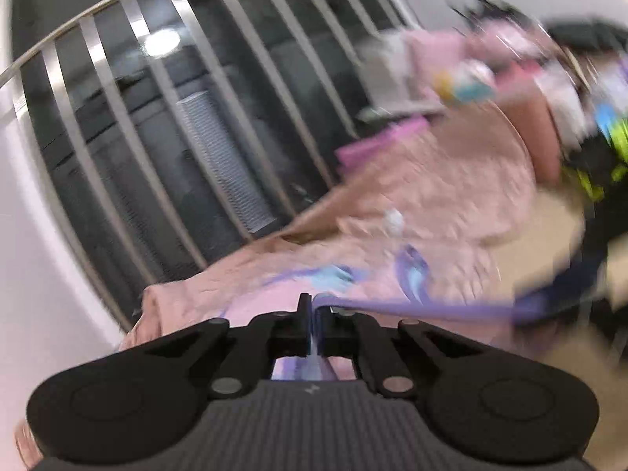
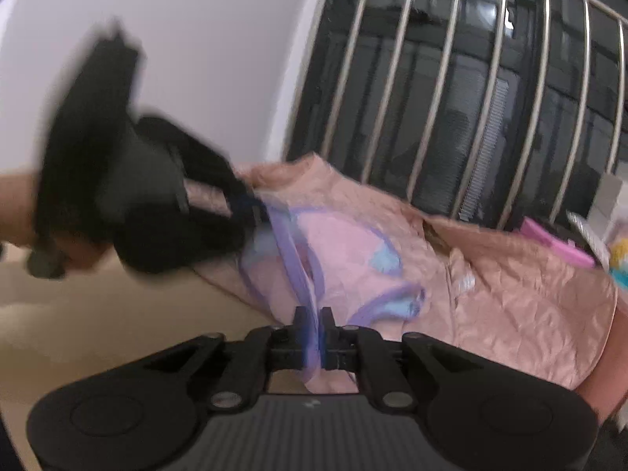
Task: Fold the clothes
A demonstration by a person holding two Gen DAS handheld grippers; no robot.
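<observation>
Garment: a small pink garment [image 2: 345, 251] with purple trim and light-blue patches, held up off the quilted peach bedspread [image 2: 522, 306] that lies below and behind it.
Left gripper [image 1: 314, 314]: fingers closed almost together, pinching the purple-edged hem; the trim runs taut away to the right.
Right gripper [image 2: 314, 322]: closed to a narrow slit on the purple-edged fabric; the left gripper shows in its view too, clamped on the far corner of the same piece.
Step, as I judge it: stretching the garment between two held corners before laying it flat.
Doing it well: keep both pinches firm, hold the edge level and lightly taut, and lower it evenly so no crease is trapped.
Risk: thin fabric may slip from the pads; both views are blurred, so how deep each grip sits is hard to tell.
Surroundings: a barred dark window [image 2: 471, 90] behind, a clutter of other clothes [image 1: 522, 66] at the far end.
</observation>
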